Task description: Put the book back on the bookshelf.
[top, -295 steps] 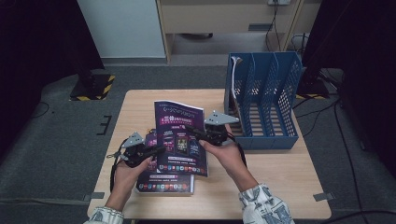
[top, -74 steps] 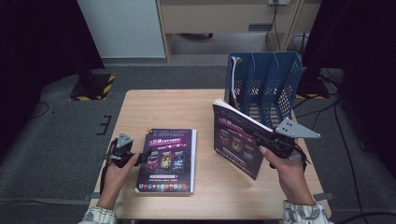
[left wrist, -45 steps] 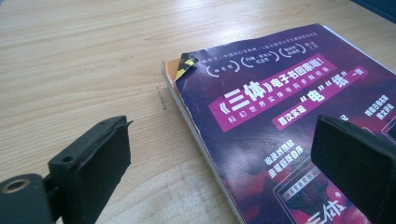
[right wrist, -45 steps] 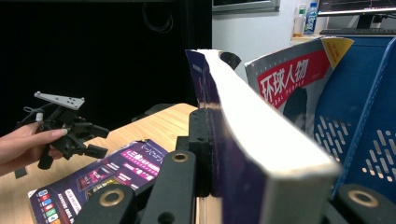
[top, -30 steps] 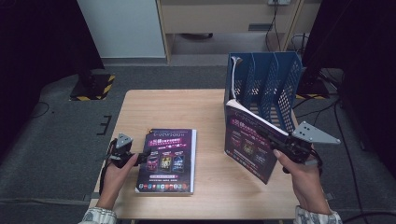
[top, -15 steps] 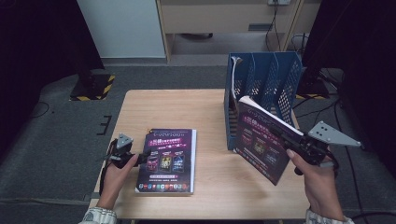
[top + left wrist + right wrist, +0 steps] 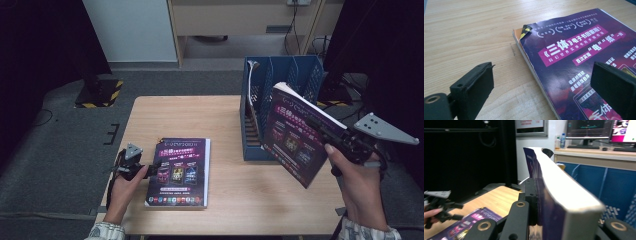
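High view: right gripper (image 7: 334, 136) clamps the lifted book (image 7: 296, 134) in the air just in front of the blue file rack (image 7: 278, 80), cover toward the person, long axis tilted, top end up toward the rack; a second book (image 7: 179, 171) lies flat on the wooden table (image 7: 185, 112), grey carpet around. Left gripper view: left gripper (image 7: 541, 87) spread open, one jaw over the flat book's cover, the other over bare wood. Right gripper view: jaws pinch the lifted book's (image 7: 554, 192) page block; monitors (image 7: 586, 126) on a counter behind.

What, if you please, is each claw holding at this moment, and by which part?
The right claw clamps the thick purple-covered paperback book at its page edge, lifted. The left claw stands open, holding nothing.
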A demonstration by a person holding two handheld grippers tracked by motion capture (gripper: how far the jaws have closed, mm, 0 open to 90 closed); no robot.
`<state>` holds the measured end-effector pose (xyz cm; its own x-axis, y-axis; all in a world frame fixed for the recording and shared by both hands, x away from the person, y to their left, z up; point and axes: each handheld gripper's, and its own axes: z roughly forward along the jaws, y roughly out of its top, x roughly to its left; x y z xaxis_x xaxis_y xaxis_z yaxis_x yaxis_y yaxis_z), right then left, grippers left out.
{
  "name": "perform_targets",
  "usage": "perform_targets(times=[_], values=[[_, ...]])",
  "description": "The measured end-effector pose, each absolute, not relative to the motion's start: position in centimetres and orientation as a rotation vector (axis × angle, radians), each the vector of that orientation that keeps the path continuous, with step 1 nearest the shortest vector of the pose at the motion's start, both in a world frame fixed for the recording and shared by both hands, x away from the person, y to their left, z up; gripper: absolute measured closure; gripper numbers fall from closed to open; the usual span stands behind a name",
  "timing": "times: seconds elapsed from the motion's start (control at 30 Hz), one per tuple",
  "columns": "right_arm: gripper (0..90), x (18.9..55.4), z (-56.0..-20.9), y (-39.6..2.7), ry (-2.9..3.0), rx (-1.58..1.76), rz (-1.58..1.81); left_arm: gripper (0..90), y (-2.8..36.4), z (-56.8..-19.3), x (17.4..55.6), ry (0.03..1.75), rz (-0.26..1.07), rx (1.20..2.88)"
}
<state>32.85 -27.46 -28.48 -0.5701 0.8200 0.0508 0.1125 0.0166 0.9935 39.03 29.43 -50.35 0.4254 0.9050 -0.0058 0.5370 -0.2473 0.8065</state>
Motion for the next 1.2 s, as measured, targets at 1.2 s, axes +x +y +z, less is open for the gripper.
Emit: perform_targets(times=[1.2], values=[[82.6,45.7,-27.8,-25.0,1.551,1.178,1.275,4.7,29.4,-50.2,39.0,1.219,0.611,1.900]])
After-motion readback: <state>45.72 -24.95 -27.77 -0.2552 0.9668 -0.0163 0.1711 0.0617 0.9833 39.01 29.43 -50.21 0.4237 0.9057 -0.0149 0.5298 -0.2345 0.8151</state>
